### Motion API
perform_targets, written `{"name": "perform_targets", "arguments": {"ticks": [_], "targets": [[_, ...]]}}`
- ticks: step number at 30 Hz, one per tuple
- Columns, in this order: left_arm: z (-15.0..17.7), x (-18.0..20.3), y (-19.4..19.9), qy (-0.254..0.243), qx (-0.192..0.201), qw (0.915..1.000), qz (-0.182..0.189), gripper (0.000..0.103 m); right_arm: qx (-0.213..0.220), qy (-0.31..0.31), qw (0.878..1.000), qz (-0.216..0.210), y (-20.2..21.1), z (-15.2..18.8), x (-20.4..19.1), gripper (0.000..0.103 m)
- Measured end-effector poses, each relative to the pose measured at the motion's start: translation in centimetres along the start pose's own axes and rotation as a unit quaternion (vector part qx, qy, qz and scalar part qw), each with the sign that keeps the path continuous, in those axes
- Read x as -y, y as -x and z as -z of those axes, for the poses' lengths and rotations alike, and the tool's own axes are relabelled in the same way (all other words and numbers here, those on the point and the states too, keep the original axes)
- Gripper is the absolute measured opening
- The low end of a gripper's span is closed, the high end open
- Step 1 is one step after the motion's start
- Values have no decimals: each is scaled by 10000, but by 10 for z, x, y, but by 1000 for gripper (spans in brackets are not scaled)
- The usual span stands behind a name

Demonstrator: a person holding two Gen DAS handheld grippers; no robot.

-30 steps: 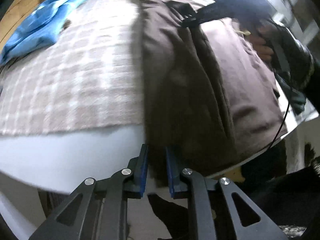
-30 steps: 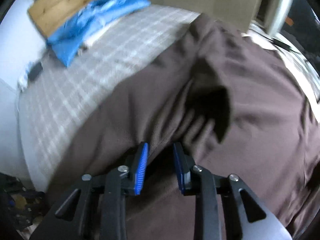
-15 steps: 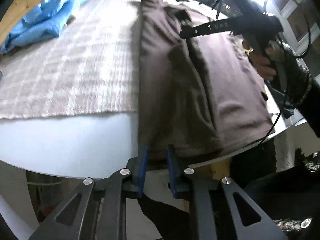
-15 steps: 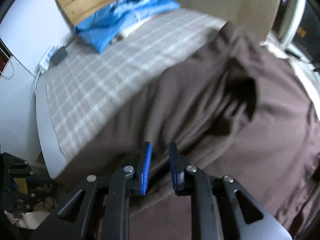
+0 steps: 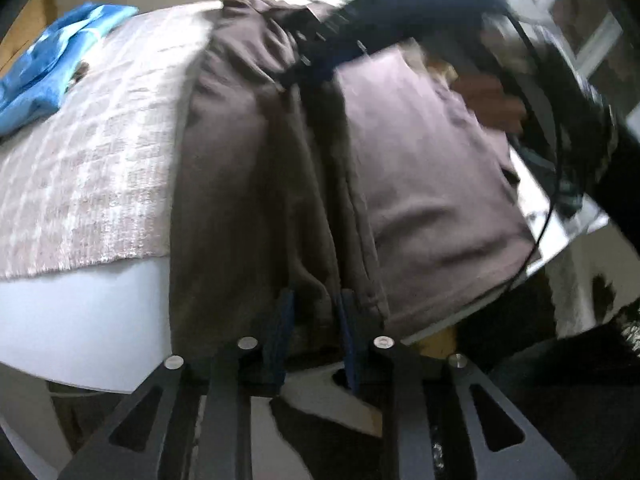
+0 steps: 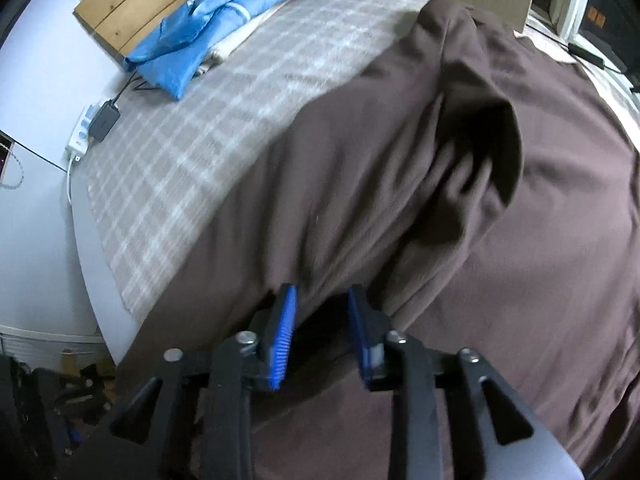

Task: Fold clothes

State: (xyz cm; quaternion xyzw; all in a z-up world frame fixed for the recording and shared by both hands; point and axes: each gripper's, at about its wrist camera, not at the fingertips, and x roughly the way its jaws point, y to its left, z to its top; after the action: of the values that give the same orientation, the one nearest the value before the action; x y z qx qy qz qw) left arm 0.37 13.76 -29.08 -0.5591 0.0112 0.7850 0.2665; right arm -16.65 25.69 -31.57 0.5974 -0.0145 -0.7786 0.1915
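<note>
A brown garment [image 5: 248,184] lies on the table, its left part folded over toward the middle. It also fills the right wrist view [image 6: 400,184]. My left gripper [image 5: 314,308] is at the garment's near hem at the table edge, jaws slightly apart with brown cloth between them. My right gripper [image 6: 320,304] sits over a raised fold of the garment, jaws apart with cloth bulging between the blue pads. The right gripper and hand show at the top of the left wrist view [image 5: 320,56].
A checked beige cloth [image 5: 92,168] covers the white table [image 5: 80,320]. A blue garment [image 6: 216,28] lies at the far end by a wooden board [image 6: 132,4]. A power strip with a black adapter [image 6: 100,120] sits at the table's left edge.
The right gripper's jaws have widened and it has drawn back along the fold. The left gripper has moved in closer to the hem and its jaws have parted a little.
</note>
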Motion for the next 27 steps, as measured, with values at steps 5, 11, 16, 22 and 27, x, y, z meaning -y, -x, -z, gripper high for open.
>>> {"name": "perform_targets", "arguments": {"ticks": [5, 11, 16, 22, 27], "targets": [[4, -10, 23, 359, 174, 9992, -27, 19, 36, -33, 10000, -21, -6, 8, -6, 33], [8, -23, 33, 555, 351, 9948, -778, 30, 37, 315, 9995, 85, -10, 8, -23, 33], [9, -20, 9, 513, 235, 9953, -786, 6, 70, 451, 9989, 118, -9, 11, -26, 25], [19, -29, 21, 946, 246, 9905, -967, 4, -14, 477, 9988, 126, 1, 19, -15, 6], [0, -20, 40, 785, 485, 9914, -932, 9, 275, 607, 9976, -160, 33, 14, -24, 7]]}}
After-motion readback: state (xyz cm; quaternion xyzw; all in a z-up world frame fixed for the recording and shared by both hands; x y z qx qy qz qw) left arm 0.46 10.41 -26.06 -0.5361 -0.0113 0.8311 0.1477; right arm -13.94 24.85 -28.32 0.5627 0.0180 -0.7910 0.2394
